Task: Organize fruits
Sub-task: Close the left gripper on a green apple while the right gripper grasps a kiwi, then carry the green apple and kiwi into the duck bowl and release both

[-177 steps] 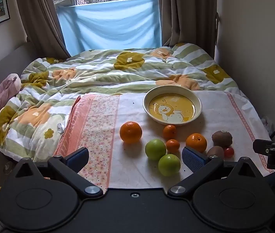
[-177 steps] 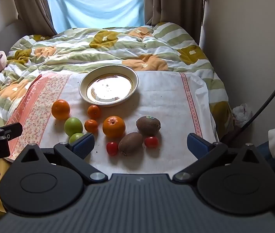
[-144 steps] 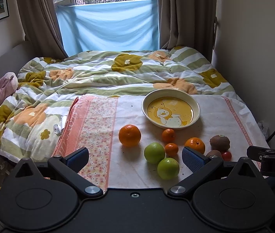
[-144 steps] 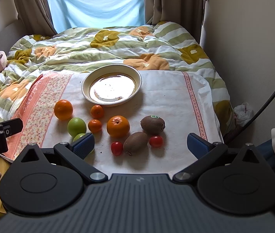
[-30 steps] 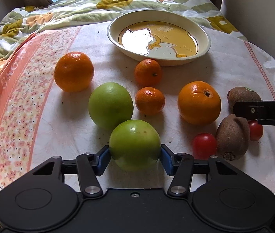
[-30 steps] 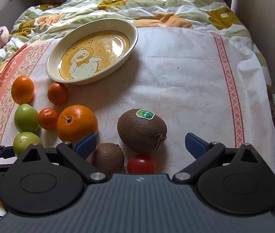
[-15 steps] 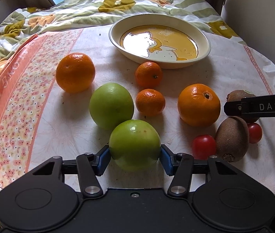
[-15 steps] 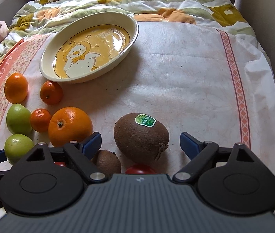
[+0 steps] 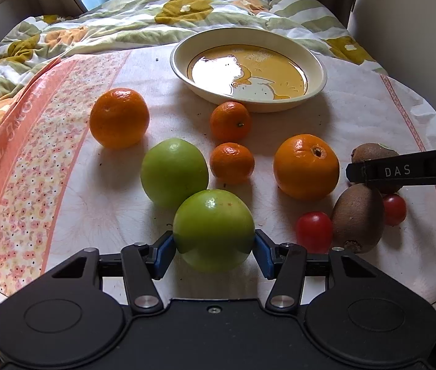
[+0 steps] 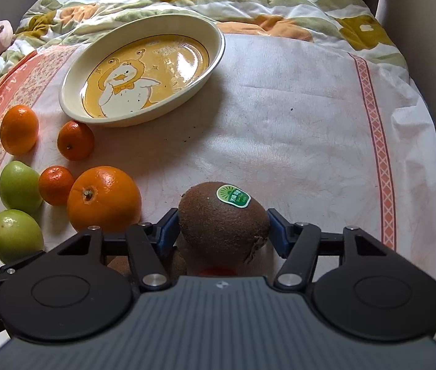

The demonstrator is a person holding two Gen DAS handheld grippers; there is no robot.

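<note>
My left gripper (image 9: 214, 246) is shut on a green apple (image 9: 214, 225), with a blue pad pressed on each side, low over the cloth. In the right wrist view my right gripper (image 10: 222, 225) has a brown kiwi with a green sticker (image 10: 221, 219) between its jaws. The jaws are closing and both pads touch the kiwi's sides. One of that gripper's black fingers (image 9: 403, 171) crosses the right edge of the left wrist view above the kiwis. A cream plate with a duck picture (image 9: 316, 71) stands empty behind the fruit.
On the cloth lie a second green apple (image 9: 174, 172), a large orange (image 9: 306, 166), another orange (image 9: 119, 118), two mandarins (image 9: 230, 121), a second kiwi (image 9: 358, 217) and two cherry tomatoes (image 9: 314, 231). A rumpled quilt (image 9: 156, 21) lies behind and a wall (image 10: 427, 6) rises at right.
The right gripper's jaws have closed from wide open onto the stickered kiwi. The left gripper has kept still, gripping the green apple.
</note>
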